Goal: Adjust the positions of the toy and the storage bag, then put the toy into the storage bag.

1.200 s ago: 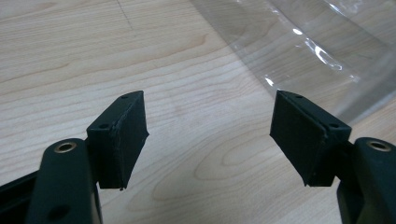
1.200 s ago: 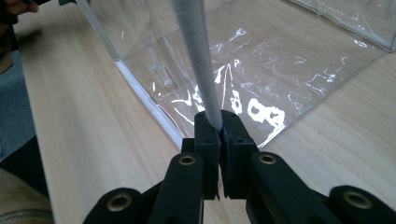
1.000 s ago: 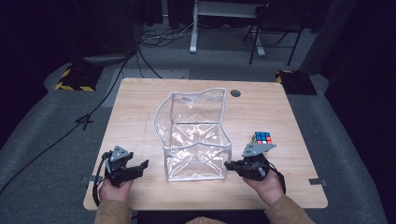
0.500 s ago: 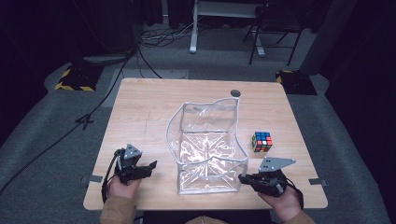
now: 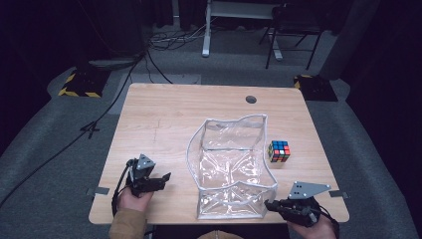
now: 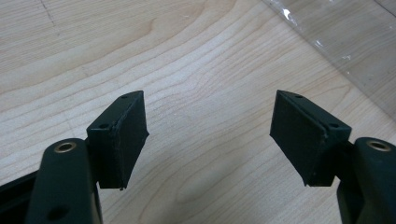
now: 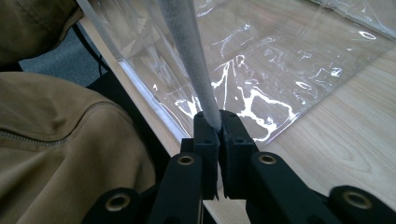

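A clear plastic bag (image 5: 230, 169) with a white rim stands open on the wooden table (image 5: 164, 119), its near end at the front edge. My right gripper (image 5: 271, 204) is shut on the bag's white rim (image 7: 191, 60) at its near right corner; the clear plastic (image 7: 261, 60) spreads out beyond the jaws. My left gripper (image 5: 161, 179) rests open on the table to the bag's left, a short gap away, with bare wood (image 6: 205, 112) between its pads and a bag edge (image 6: 336, 42) at the upper right. A colourful puzzle cube (image 5: 279, 151) sits just right of the bag.
A round cable hole (image 5: 251, 99) marks the table's far side. The far half and left side of the table are bare wood. A brown sleeve (image 7: 60, 149) lies close to the right gripper, at the table's front edge (image 7: 154, 126). Cables and chair legs are on the floor beyond.
The bag has been dragged right and toward the front edge, pulled by my right gripper. My left gripper shifted right along the table and stays open. The cube kept its place.
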Available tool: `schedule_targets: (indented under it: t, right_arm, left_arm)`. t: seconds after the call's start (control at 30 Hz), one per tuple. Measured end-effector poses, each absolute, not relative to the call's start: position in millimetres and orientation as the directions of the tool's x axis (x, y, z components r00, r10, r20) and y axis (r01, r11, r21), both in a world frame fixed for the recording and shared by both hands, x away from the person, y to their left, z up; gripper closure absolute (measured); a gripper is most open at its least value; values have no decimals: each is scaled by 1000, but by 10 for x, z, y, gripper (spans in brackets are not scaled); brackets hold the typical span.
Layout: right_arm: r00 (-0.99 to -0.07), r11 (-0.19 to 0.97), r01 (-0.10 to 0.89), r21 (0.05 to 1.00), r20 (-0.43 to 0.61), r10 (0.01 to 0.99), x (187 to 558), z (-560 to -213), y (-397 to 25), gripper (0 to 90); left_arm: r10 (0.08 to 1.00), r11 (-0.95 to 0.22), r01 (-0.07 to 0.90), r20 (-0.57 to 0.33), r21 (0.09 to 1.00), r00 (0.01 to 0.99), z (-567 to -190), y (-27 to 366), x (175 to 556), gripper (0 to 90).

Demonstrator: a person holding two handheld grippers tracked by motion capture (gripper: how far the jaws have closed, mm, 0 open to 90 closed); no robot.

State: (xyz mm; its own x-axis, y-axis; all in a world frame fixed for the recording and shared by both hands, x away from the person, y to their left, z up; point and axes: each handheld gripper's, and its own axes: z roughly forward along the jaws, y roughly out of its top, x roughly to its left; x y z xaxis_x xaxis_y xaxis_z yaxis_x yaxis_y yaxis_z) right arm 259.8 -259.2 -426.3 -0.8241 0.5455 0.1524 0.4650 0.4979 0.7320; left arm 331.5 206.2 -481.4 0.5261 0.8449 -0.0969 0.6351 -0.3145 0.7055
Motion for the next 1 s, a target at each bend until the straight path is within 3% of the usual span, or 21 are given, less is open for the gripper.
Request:
schedule_targets:
  t: [0.1, 0.17, 0.3, 0.6, 1.0]
  right_arm:
    - [-829, 504, 462, 730, 153, 538, 2566, -4259, -2590, 841]
    - [-832, 499, 461, 733, 162, 530, 2562, -4255, -2609, 717]
    - [-832, 483, 455, 748, 164, 530, 2553, -4208, -2717, 579]
    - [-793, 440, 448, 778, 119, 597, 2656, -4090, -2945, 466]
    - [-573, 336, 529, 779, 36, 819, 3268, -4200, -3066, 275]
  left_arm:
    - [840, -322, 634, -96, 703, 533, -4814, 2059, 3322, 275]
    - [843, -319, 634, -95, 705, 530, -4811, 2049, 3324, 275]
    - [840, -329, 629, -87, 704, 536, -4811, 2044, 3320, 274]
    - [847, -328, 643, -86, 692, 524, -4845, 2063, 3312, 270]
    - [860, -332, 682, -88, 652, 503, -4952, 2138, 3304, 262]
